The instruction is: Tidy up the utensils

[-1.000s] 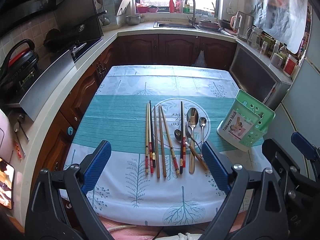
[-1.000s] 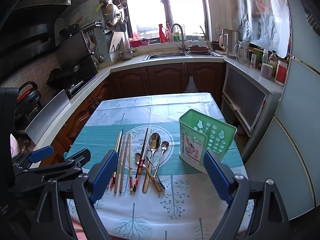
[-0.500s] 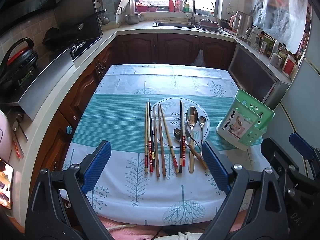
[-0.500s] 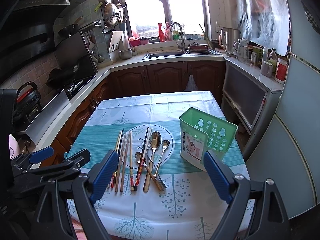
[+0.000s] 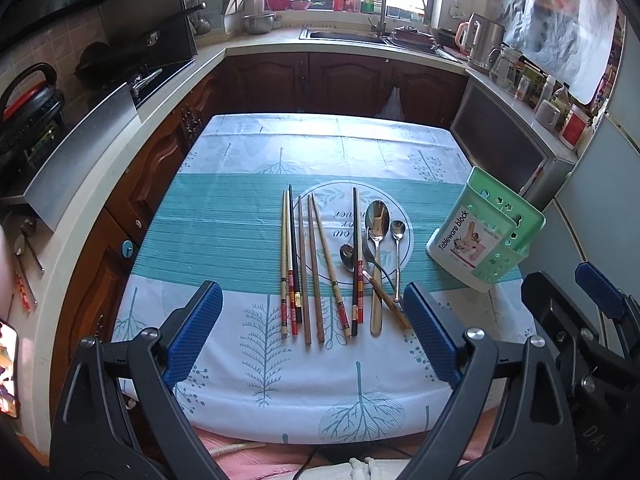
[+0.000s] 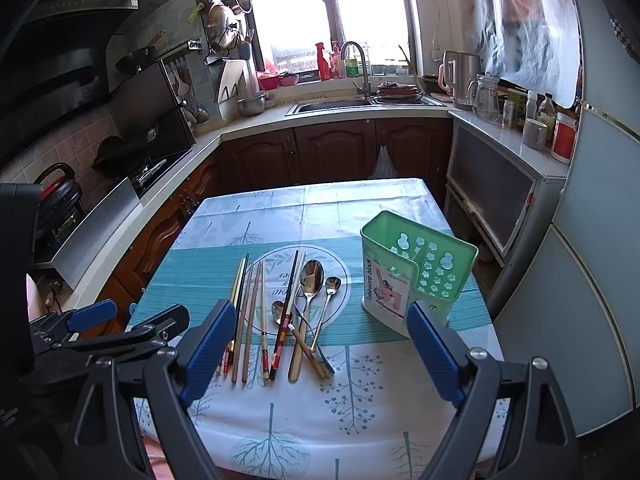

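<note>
While both tools hang above the near edge of the table [image 5: 224, 216], neither touches anything: left gripper [image 5: 312, 336] has its blue pads wide apart with nothing between them, right gripper [image 6: 320, 348] likewise spread wide and empty. Chopsticks [image 5: 304, 264] lie in a loose row on the tree-print tablecloth [image 6: 360, 408], tips pointing away, decorated ends toward the near edge; one dark chopstick [image 5: 356, 264] sits apart from the rest, next to the spoons. Large spoon [image 5: 376, 248] lies bowl-up on the printed circle, small spoon [image 5: 397, 248] just to its right, and a third spoon [image 5: 347, 258] lies with its bowl beside the dark chopstick, its handle crossing under the others at an angle. Green utensil holder [image 6: 416, 272] stands upright at the right side of the table, well apart from the cutlery, white label facing the near side; both compartments look empty from the right wrist view. Left tool's frame shows at the left edge of the right wrist view.
</note>
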`<state>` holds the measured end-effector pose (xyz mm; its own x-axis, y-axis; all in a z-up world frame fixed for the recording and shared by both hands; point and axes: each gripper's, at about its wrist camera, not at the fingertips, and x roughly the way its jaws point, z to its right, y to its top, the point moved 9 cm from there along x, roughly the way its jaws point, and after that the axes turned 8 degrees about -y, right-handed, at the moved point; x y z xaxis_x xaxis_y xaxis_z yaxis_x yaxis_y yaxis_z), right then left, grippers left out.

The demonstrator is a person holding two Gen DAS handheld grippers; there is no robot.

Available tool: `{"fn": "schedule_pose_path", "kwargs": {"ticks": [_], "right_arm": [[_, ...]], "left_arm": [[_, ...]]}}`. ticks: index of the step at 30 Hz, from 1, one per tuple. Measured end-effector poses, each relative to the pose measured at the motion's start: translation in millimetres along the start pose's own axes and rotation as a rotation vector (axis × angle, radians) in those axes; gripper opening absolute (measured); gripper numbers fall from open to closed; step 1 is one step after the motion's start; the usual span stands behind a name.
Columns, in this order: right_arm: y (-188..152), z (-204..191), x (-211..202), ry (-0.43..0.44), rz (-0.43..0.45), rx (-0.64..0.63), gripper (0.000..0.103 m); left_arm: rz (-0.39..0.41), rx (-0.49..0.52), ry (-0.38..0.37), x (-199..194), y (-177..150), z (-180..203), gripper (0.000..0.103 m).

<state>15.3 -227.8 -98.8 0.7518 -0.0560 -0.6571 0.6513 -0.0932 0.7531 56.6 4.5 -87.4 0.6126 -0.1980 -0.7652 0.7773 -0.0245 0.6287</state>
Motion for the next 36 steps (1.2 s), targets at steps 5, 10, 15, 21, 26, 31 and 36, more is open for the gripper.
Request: {"fn": "schedule_pose_path", "kwargs": {"ticks": [5,10,15,21,26,31,36], "right_arm": [[-7,-6,1,0.02,-0.005,0.004,0.087],[-7,-10,1,0.038,-0.015,0.009,0.083],[-2,-9,4,0.049,-0.025,0.016,0.081],[10,-4,13,0.049,-0.041,0.01,0.081],[12,-6,20,0.05,-0.058,0.005,0.081],[14,-8,31,0.048,-0.087,0.001,0.081],[12,-13,48,0.049,-0.125,-0.012,0.074]], "left_arm": [[-0.002,-0.006,-0.007,3,2,-2,0.091],[-0.005,0.012,0.003,6,5,-2,0.091],[-0.002,0.057,0.034,9,12,-3,0.091],[-0.018,0.063,0.033,18,15,-7,0.091],[-0.036,0.064,0.02,28,16,-9,0.091],[-0.05,0.063,0.0,40,18,-10,0.091],[-0.06,0.024,-0.062,55,22,-21,0.091]]}}
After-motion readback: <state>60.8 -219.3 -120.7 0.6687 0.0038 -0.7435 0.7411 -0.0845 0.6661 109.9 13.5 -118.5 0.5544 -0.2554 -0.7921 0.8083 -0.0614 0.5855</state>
